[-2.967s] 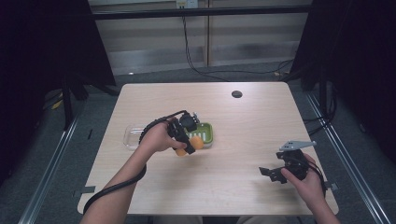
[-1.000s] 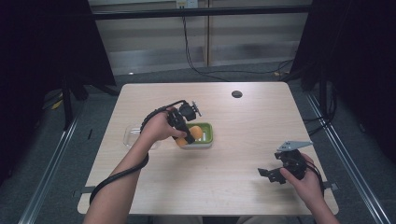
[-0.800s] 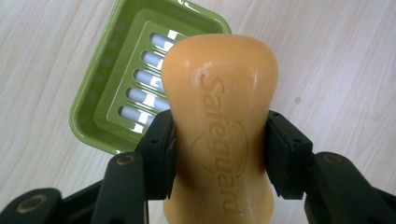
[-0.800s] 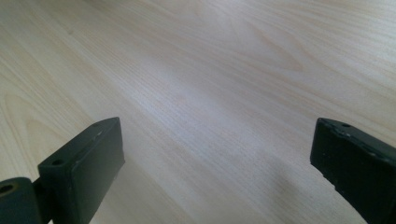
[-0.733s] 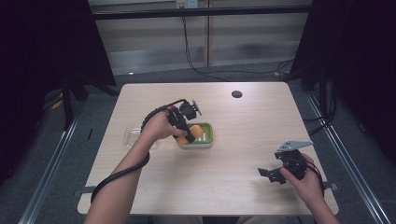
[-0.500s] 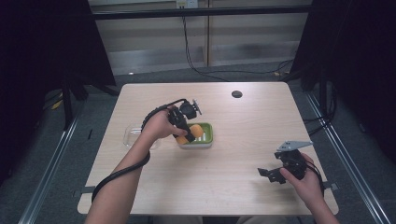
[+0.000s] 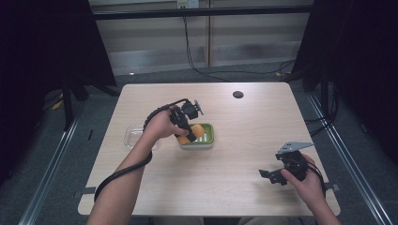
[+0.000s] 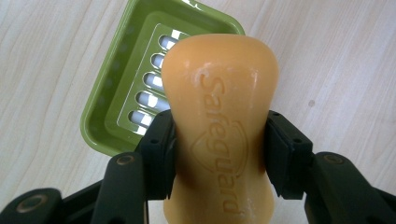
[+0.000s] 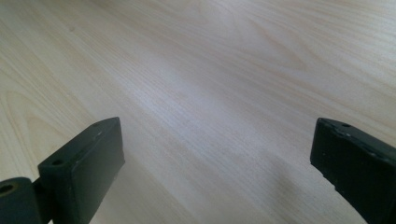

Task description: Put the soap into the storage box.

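Note:
An orange bar of soap [image 8: 219,121] stamped with a brand name sits pinched at its narrow waist between the pads of my left gripper [image 8: 219,154], which is shut on it. The bar hangs just above a green slotted soap dish [image 8: 135,79]. In the high view the left gripper [image 7: 185,129] holds the soap [image 7: 195,132] over the dish [image 7: 206,140] near the table's middle. My right gripper [image 7: 274,176] rests low at the front right of the table, and its own view shows its jaws wide open [image 9: 215,158] over bare wood.
A clear plastic lid or tray [image 7: 133,137] lies left of the green dish, partly behind the left forearm. A dark round hole [image 7: 238,94] marks the table's far side. Cables hang behind the table.
Since three seconds ago the left hand carried the soap up and back, from the dish's near left side to over the dish. Over the last second nothing visibly moved.

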Available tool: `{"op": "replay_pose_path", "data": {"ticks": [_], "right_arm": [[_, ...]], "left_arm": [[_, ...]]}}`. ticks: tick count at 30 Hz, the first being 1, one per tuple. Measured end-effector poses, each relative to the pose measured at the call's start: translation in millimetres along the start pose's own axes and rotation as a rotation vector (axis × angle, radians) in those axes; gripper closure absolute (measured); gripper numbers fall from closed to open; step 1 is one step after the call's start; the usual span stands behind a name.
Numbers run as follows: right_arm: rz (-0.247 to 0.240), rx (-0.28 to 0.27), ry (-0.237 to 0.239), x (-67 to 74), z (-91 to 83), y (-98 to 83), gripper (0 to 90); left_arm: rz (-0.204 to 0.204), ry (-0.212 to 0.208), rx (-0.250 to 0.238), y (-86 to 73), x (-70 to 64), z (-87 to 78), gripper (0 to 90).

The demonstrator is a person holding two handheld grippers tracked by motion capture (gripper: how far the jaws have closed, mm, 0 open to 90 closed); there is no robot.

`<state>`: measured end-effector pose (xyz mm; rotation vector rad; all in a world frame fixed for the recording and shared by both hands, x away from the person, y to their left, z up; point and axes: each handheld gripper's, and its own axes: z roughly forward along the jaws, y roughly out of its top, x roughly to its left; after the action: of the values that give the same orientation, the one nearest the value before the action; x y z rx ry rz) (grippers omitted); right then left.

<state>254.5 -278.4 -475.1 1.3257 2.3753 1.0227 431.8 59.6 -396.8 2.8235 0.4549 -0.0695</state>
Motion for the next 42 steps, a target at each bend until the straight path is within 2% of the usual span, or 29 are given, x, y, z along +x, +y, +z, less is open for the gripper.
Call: {"op": "replay_pose_path", "data": {"ticks": [1,7,8,13,16,20,25,27,34,41,42], "right_arm": [[0.001,-0.001,0.0,-0.1,-0.2,0.1,2.3],[0.0,-0.001,0.0,-0.4,0.0,-0.2,2.4],[0.002,0.001,-0.002,-0.3,-0.2,-0.1,2.4],[0.002,-0.005,0.0,0.0,-0.5,0.2,2.4],[0.007,-0.006,0.003,0.3,0.1,0.2,2.5],[-0.003,-0.009,0.003,1.0,-0.1,0.9,2.5],[0.01,-0.003,0.003,0.8,-0.5,0.2,2.5],[0.006,-0.004,0.006,0.7,-0.4,0.5,2.5],[0.002,-0.005,0.009,0.5,-0.1,0.4,2.5],[0.011,-0.001,0.004,0.7,-0.5,0.5,2.5],[0.004,-0.004,0.004,0.2,0.1,0.4,2.5]], "left_arm": [[0.001,0.014,-0.008,0.1,0.0,1.0,49.9],[0.011,0.008,-0.003,1.6,1.2,2.6,49.9],[0.008,0.024,-0.011,1.5,0.4,3.7,49.9],[0.005,0.02,-0.006,2.0,1.9,4.2,49.9],[0.018,0.012,0.01,3.1,3.6,4.5,49.9],[0.017,0.028,-0.001,3.8,3.4,5.9,49.9],[0.026,0.018,0.006,5.3,5.8,5.6,49.9],[0.02,0.047,-0.015,5.0,5.5,6.8,49.9],[0.022,0.03,0.0,4.7,8.7,7.9,49.9],[0.021,0.046,-0.011,3.9,10.1,10.4,49.9],[0.029,0.033,0.006,4.5,11.8,9.6,49.9]]}}
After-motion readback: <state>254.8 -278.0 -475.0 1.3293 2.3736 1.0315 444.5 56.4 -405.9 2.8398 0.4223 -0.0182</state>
